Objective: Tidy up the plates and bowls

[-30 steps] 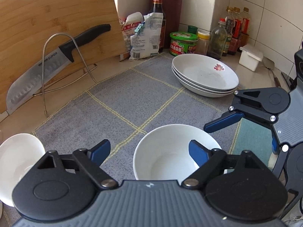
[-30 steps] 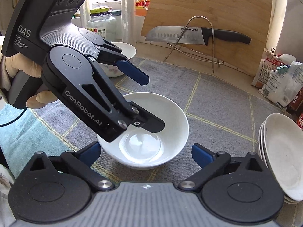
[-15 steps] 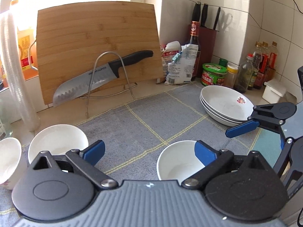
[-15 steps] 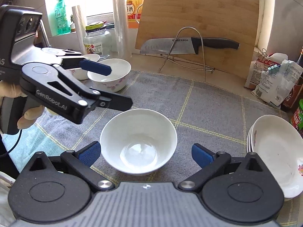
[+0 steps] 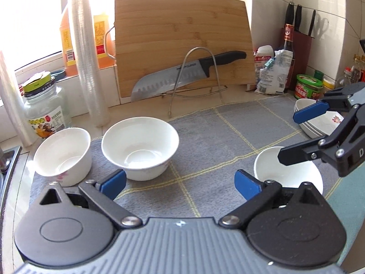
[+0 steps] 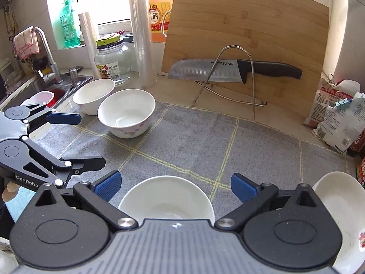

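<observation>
White bowl (image 6: 166, 196) (empty) sits on the grey mat (image 6: 194, 150) between the right tool (image 6: 175, 186), spread open; left tool (image 5: 180, 182) gapes, holding nothing.

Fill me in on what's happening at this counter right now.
A person is sorting dishes on a grey mat with a gripper in each hand. Both the left gripper and the right gripper are open and empty. One white bowl sits alone just below the right gripper. Two more bowls, one floral, one plainer, stand side by side near the sink. A stack of plates waits on the far right.
</observation>
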Available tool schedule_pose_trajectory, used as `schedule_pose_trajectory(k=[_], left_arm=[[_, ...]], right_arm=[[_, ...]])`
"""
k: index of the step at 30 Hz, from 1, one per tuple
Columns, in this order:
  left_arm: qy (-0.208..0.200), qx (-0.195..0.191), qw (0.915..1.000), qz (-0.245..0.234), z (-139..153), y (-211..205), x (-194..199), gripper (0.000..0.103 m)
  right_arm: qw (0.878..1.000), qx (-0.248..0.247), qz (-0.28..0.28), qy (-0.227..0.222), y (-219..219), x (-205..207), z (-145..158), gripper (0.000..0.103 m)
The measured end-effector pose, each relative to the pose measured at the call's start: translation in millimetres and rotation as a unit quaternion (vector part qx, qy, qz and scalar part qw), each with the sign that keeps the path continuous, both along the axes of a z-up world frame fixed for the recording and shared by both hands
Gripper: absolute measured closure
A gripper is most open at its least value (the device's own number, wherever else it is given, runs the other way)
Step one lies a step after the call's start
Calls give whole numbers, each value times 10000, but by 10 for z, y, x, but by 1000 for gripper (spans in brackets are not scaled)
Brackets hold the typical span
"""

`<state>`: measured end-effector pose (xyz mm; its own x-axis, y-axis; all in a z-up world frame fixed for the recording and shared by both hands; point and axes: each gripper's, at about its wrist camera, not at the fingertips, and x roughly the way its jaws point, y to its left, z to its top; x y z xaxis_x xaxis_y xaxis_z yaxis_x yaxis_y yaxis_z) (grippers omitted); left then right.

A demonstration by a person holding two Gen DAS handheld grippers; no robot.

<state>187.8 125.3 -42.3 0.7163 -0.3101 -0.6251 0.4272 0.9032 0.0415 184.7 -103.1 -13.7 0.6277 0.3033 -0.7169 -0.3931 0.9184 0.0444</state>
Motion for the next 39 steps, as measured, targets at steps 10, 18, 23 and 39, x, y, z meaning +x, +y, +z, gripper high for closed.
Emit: schedule_pose_trajectory(k=[10, 18, 23, 39], left_arm=[[71, 294, 9987, 413, -241, 275, 140, 2], [109, 362, 9989, 269, -421, 256, 349, 2], [22, 433, 9989, 157, -475, 180, 469, 2], [-64, 609, 9981, 35, -543, 85, 729, 4]], right_arm=[[9995, 1, 210, 233, 247, 355, 4, 0], [9985, 211, 344, 368, 422, 711, -2, 0], [9977, 157, 469, 456, 583, 922, -50, 0], [9928, 177, 833, 839, 923, 1455, -305, 12]])
